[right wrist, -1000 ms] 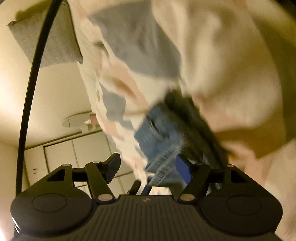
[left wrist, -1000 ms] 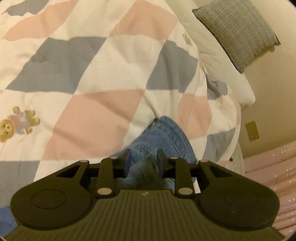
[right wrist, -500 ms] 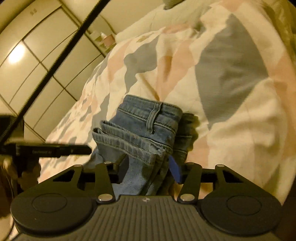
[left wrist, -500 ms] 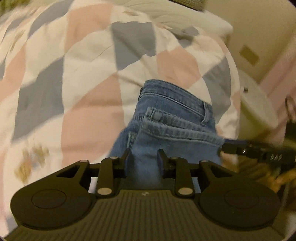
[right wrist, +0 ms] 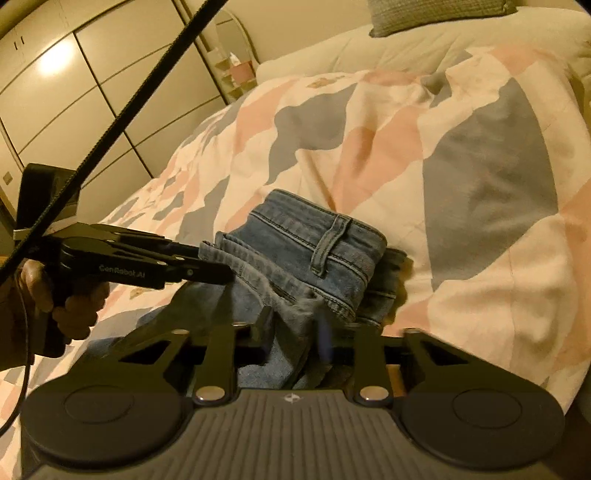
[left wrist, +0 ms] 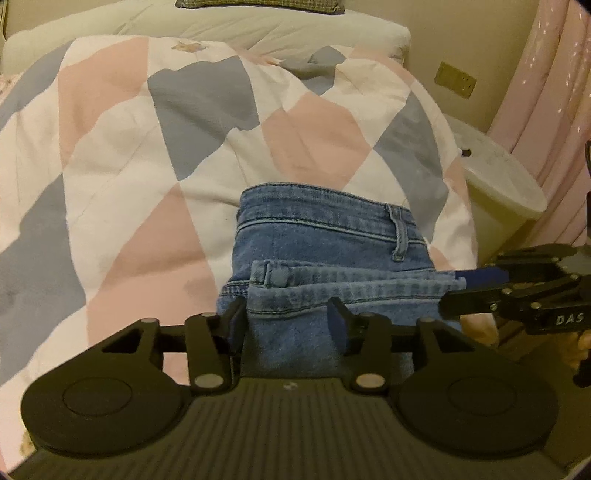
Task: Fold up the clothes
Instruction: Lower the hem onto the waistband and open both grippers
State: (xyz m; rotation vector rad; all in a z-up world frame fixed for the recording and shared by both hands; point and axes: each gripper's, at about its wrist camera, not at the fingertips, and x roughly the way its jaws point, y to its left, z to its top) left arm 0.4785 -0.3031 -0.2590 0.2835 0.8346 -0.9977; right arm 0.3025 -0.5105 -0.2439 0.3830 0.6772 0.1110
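a pair of blue jeans [left wrist: 332, 236] lies near the foot edge of a bed, on a quilt [left wrist: 147, 147] of pink, grey and white diamonds. the waistband and a belt loop [right wrist: 328, 243] face up, with a hemmed layer lapped over them. the left claw [left wrist: 286, 321] is clenched on the near left part of that hemmed layer; the right claw [right wrist: 295, 325] is clenched on its right end, blurred at the tips. denim like this is likely heavy, fairly stiff and not slippery; thick seams and hems give the surest hold, and layers may slide apart if only one is pinched. a grey pillow [right wrist: 436, 14] lies well beyond, a pale round stool [left wrist: 498, 177] and pink curtain [left wrist: 546, 103] stand to the right, wardrobe doors [right wrist: 92, 81] to the left. the soft quilt may bunch under the cloth; a black cable [right wrist: 122, 110] hangs across the right view.
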